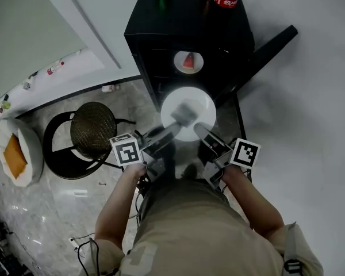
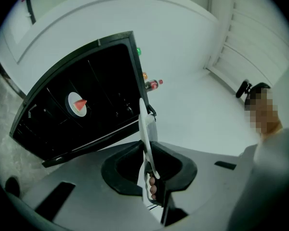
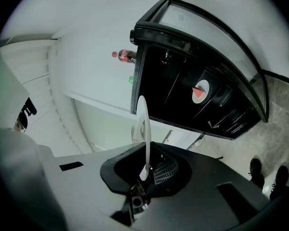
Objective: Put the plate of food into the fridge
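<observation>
white round plate (image 1: pixel 204 105) held level off the floor, just before black mini fridge (image 1: pixel 178 16); fridge door open; small plate with red wedge (image 1: pixel 188 62) on shelf inside

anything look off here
One thing: the round white plate gripped by the left gripper and right gripper looks bare, while a red food slice already sits in the black fridge.

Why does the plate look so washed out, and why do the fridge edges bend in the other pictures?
Head view: the round white plate is overexposed, its surface lost in glare. Both gripper views: wide-angle lenses bow the black fridge and darken the corners.
</observation>
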Demonstrator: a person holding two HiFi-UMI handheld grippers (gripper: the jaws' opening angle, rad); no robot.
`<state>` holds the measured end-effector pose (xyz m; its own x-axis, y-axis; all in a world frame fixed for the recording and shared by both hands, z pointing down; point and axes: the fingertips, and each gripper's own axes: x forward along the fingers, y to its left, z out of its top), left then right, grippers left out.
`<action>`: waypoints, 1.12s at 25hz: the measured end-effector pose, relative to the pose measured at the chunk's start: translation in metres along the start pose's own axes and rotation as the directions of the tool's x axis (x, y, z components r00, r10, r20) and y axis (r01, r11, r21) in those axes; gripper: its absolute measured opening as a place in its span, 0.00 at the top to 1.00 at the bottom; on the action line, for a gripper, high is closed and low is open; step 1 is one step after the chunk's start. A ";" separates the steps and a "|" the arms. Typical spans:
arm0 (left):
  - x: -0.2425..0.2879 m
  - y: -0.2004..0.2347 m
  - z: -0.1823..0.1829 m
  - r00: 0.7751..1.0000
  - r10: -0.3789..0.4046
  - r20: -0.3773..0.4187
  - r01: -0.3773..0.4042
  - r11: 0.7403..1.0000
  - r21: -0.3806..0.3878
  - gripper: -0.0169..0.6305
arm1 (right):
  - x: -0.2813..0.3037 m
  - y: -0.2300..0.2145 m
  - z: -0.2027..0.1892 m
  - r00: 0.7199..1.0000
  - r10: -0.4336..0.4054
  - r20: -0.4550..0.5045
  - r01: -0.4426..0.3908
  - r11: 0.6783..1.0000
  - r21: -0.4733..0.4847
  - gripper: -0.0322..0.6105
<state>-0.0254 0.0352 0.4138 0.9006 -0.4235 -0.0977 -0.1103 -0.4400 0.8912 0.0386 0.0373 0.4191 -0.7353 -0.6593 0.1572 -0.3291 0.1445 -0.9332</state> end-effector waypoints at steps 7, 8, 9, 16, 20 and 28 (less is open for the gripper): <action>-0.008 0.027 0.018 0.998 0.005 0.064 0.003 0.992 -0.128 0.91 | 0.033 -0.007 0.002 1.000 0.005 -0.023 -0.006 0.999 -0.036 0.90; -0.008 0.030 0.018 0.998 0.008 0.067 0.001 0.991 -0.137 0.91 | 0.035 -0.010 0.001 1.000 -0.003 -0.029 0.002 0.999 -0.039 0.90; -0.008 0.033 0.017 0.997 0.010 0.071 0.000 0.989 -0.151 0.91 | 0.036 -0.012 0.001 0.999 -0.007 -0.035 0.005 0.999 -0.048 0.90; -0.009 0.058 0.019 0.994 0.028 0.108 0.001 0.966 -0.258 0.92 | 0.048 -0.031 -0.001 0.993 -0.088 -0.082 0.077 0.989 -0.123 0.90; -0.011 0.072 0.017 0.990 0.039 0.135 0.005 0.951 -0.311 0.92 | 0.048 -0.046 -0.002 0.984 -0.153 -0.093 0.136 0.976 -0.169 0.89; -0.014 0.112 0.009 0.985 0.076 0.153 -0.021 0.942 -0.334 0.93 | 0.023 -0.076 0.005 0.958 -0.278 -0.074 0.252 0.935 -0.250 0.79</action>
<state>-0.0539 -0.0156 0.5111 0.8144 -0.5723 -0.0963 0.0176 -0.1415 0.9898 0.0492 0.0071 0.4916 -0.6562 -0.6174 0.4339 -0.6414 0.1534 -0.7518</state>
